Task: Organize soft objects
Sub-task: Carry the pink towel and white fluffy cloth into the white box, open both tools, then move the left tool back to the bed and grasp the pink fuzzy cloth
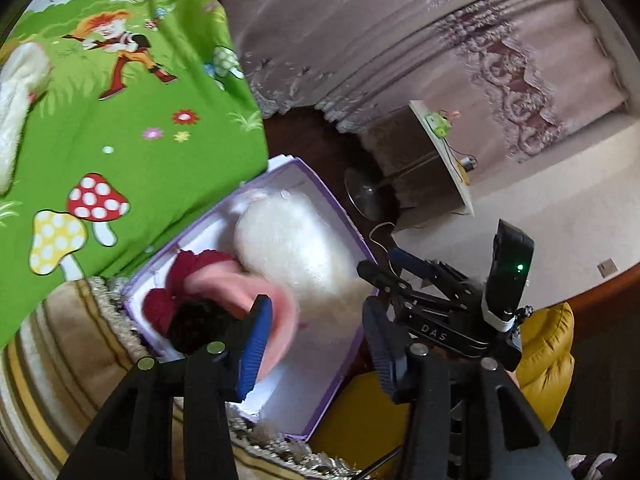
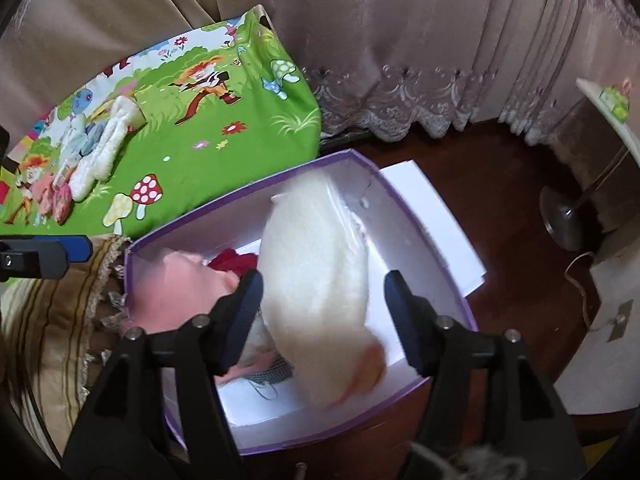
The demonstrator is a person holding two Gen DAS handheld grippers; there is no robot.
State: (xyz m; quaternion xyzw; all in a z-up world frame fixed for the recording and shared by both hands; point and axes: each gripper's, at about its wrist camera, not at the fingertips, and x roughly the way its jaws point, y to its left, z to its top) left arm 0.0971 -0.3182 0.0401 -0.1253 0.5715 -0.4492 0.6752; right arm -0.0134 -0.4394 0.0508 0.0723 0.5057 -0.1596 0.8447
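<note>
Both grippers, left [image 1: 316,344] and right [image 2: 324,320], hang released over one purple box [image 2: 400,184]: one white plush [image 2: 320,272], one pink piece [image 2: 180,284], one red bit [image 2: 234,260] at 10 o'clock.

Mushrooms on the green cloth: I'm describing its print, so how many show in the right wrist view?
4: a red spotted mushroom beside a yellow mushroom near the purple box, and a green mushroom above a blue mushroom at the cloth's far corner. Folds may hide more.
</note>
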